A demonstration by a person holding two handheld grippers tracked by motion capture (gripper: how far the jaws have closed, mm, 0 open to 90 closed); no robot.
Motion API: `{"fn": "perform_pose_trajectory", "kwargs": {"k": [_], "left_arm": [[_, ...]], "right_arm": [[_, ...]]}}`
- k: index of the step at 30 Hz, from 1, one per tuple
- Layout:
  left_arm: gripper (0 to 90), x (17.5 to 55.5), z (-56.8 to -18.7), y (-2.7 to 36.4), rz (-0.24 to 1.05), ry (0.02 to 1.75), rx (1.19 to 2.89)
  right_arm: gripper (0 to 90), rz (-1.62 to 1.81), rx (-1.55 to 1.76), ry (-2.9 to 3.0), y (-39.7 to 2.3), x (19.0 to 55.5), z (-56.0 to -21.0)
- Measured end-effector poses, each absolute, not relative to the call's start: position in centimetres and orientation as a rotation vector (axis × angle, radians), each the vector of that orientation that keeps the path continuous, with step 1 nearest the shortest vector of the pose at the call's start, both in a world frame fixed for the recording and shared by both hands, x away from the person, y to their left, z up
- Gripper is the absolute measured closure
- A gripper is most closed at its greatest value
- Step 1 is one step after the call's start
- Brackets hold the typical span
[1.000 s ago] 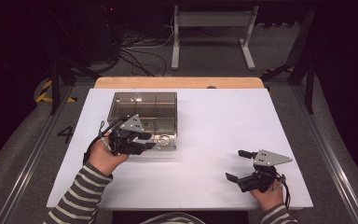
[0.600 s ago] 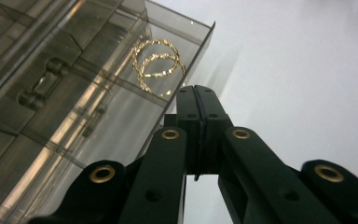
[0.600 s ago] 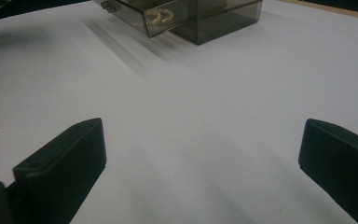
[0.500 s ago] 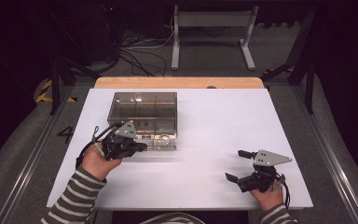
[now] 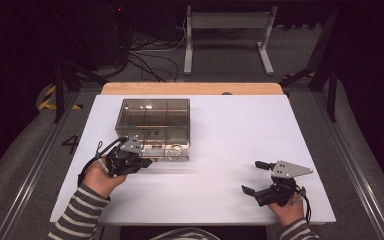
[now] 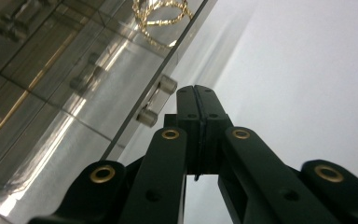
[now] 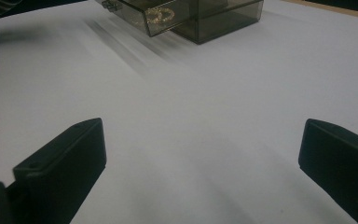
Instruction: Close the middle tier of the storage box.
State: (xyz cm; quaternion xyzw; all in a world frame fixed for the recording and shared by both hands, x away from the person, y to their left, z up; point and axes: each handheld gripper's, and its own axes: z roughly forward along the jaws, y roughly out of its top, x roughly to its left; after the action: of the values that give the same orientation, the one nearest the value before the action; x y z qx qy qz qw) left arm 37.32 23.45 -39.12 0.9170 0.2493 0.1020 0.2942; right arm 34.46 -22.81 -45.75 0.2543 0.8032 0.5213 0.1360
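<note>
A smoky clear box (image 5: 152, 117) stands on the white table (image 5: 230, 130), and its lower drawer (image 5: 172, 156) juts out toward me. A gold chain ring (image 6: 161, 18) lies inside the drawer, seen through the clear front, and it appears again as the gold ring (image 7: 161, 15) in the right gripper view. My left gripper (image 6: 196, 93) is shut, pads pressed together with nothing between them. Its tip sits just right of the drawer's small bar handle (image 6: 156, 100). In the high view the left gripper (image 5: 147, 161) lies at the drawer's near left corner. My right gripper (image 5: 250, 176) rests open on the table, far from the box.
A wooden strip (image 5: 190, 88) runs along the table's far edge. Beyond it are a white metal stand (image 5: 227, 30) and cables on a dark floor. Bare tabletop stretches between the right gripper (image 7: 200, 154) and the box (image 7: 214, 14).
My left gripper has drawn back from the box front toward me and sunk lower, and its jaws have closed. The right hand has stayed still.
</note>
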Motion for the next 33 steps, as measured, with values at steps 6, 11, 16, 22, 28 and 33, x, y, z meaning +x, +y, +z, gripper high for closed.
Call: {"fn": "perform_pose_trajectory", "kwargs": {"k": [6, 11, 16, 22, 28, 33], "left_arm": [[89.7, 37.3, -39.8, 24.0, 0.250, 0.686, 2.444], [89.7, 37.5, -40.2, 24.3, 0.259, 0.714, 2.460], [89.7, 37.6, -40.5, 24.6, 0.271, 0.736, 2.475], [89.7, 38.1, -41.0, 24.9, 0.274, 0.762, 2.478], [89.7, 38.6, -41.5, 25.2, 0.296, 0.789, 2.481], [89.7, 38.6, -41.6, 25.1, 0.307, 0.788, 2.479]], "right_arm": [[1.5, 1.505, 0.733, 2.326, -22.8, 34.5, -45.8], [1.5, 1.505, 0.732, 2.327, -22.8, 34.5, -45.8], [1.5, 1.505, 0.733, 2.327, -22.8, 34.5, -45.8], [1.5, 1.505, 0.733, 2.327, -22.8, 34.5, -45.8], [1.5, 1.506, 0.733, 2.327, -22.8, 34.5, -45.8], [1.5, 1.506, 0.734, 2.329, -22.7, 34.5, -45.8]]}}
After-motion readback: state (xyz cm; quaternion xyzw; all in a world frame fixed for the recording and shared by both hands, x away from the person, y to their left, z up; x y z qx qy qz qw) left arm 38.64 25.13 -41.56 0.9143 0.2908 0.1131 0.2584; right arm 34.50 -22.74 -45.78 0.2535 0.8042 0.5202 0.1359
